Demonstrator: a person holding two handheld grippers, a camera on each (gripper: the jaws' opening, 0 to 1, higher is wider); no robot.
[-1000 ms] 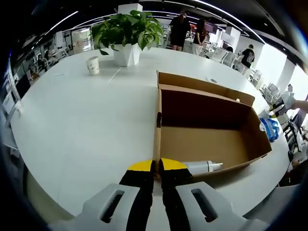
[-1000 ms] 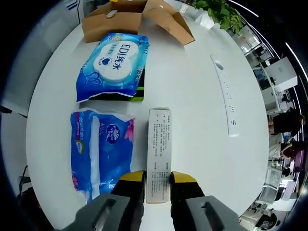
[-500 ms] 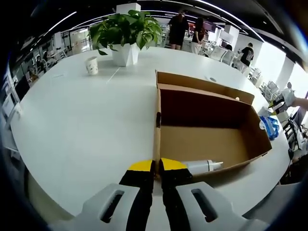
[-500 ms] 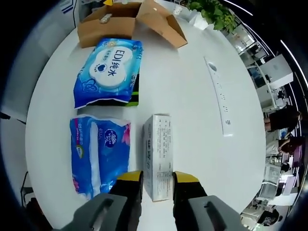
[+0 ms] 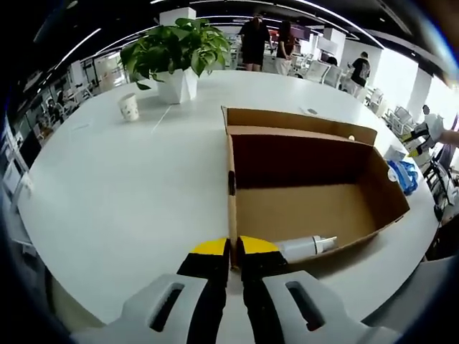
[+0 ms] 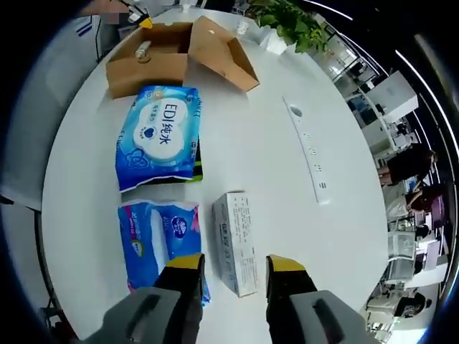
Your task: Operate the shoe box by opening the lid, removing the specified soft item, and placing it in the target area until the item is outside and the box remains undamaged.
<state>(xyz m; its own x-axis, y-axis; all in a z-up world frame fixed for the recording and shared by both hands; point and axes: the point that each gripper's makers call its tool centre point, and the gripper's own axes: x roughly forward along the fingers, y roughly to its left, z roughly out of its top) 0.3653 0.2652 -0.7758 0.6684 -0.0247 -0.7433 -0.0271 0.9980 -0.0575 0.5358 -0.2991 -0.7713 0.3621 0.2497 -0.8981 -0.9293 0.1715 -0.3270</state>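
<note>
The brown cardboard shoe box (image 5: 308, 208) lies open in the left gripper view, its lid folded back. A white bottle (image 5: 305, 247) lies inside against the near wall. My left gripper (image 5: 234, 249) is shut on the box's near corner wall. In the right gripper view the same box (image 6: 172, 50) sits far off. Nearer lie a large blue wipes pack (image 6: 159, 136), a smaller blue tissue pack (image 6: 161, 240) and a white carton (image 6: 237, 242). My right gripper (image 6: 237, 264) hangs open above the carton's near end, touching nothing.
A potted plant (image 5: 176, 50) and a paper cup (image 5: 129, 106) stand on the white table (image 5: 122, 193) beyond the box. A white power strip (image 6: 308, 154) lies right of the packs. People stand in the background. The table's edge curves close by the tissue pack.
My right gripper has let go of the white carton, opened wider and drawn back from it. The carton now rests on the table. My left gripper still clamps the box wall.
</note>
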